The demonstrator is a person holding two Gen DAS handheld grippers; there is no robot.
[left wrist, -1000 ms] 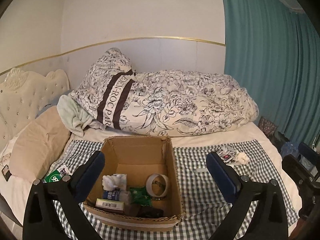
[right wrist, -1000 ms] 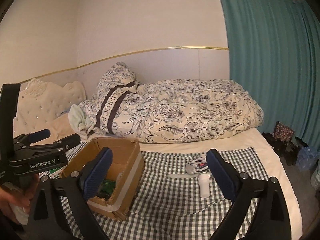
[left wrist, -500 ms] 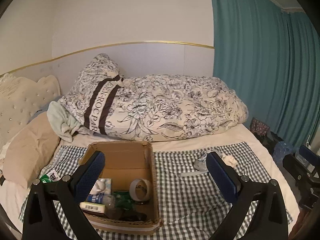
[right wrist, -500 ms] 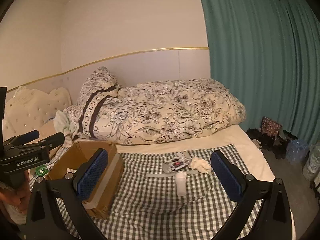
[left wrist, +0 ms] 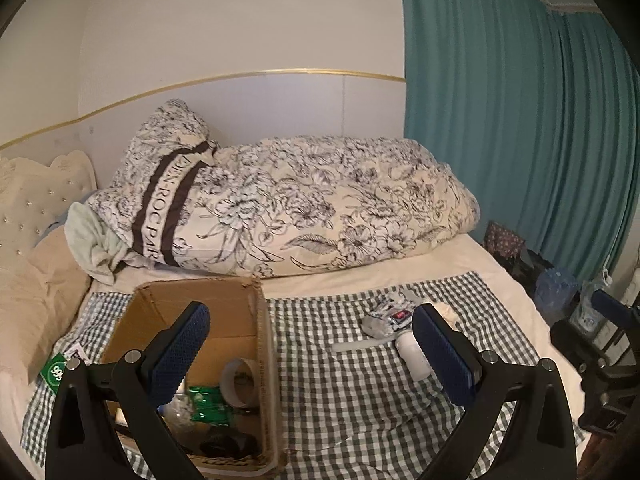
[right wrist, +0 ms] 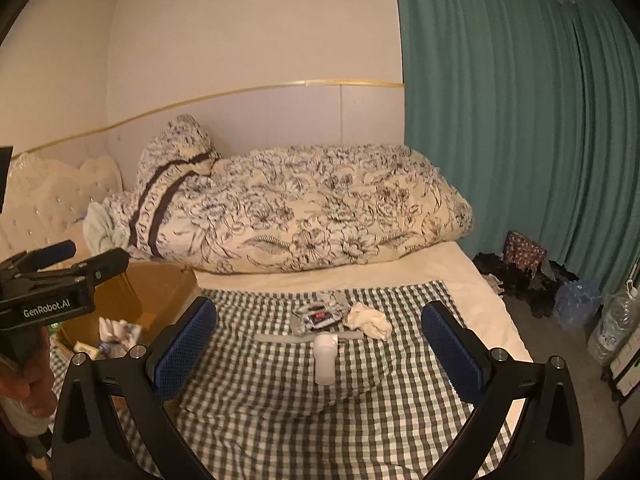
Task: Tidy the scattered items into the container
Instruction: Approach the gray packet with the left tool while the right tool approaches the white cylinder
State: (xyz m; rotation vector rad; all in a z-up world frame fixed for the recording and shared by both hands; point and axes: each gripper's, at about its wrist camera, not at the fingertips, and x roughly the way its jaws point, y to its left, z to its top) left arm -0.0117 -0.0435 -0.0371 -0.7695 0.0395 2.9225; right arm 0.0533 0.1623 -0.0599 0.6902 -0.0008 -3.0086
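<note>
An open cardboard box (left wrist: 256,312) stands on the checked cloth at the left; it holds a tape roll (left wrist: 240,382), a green packet (left wrist: 208,402) and other items. It also shows in the right wrist view (right wrist: 160,292). Loose on the cloth lie a white bottle (right wrist: 324,354), a crumpled tissue (right wrist: 368,320), a silver packet (right wrist: 318,314) and a pale strip (right wrist: 280,338). The bottle (left wrist: 412,354) and packet (left wrist: 386,318) also show in the left wrist view. My left gripper (left wrist: 310,354) is open and empty above the box's right wall. My right gripper (right wrist: 320,346) is open and empty, facing the bottle.
A rolled floral duvet (right wrist: 304,216) lies along the back of the bed. A green-labelled item (left wrist: 56,370) lies left of the box. Teal curtains (right wrist: 520,120) hang at the right, with bags and water bottles (right wrist: 576,304) on the floor.
Both grippers have swung right and drawn back. The box has shifted left in both views, and the loose items now sit between the right gripper's fingers.
</note>
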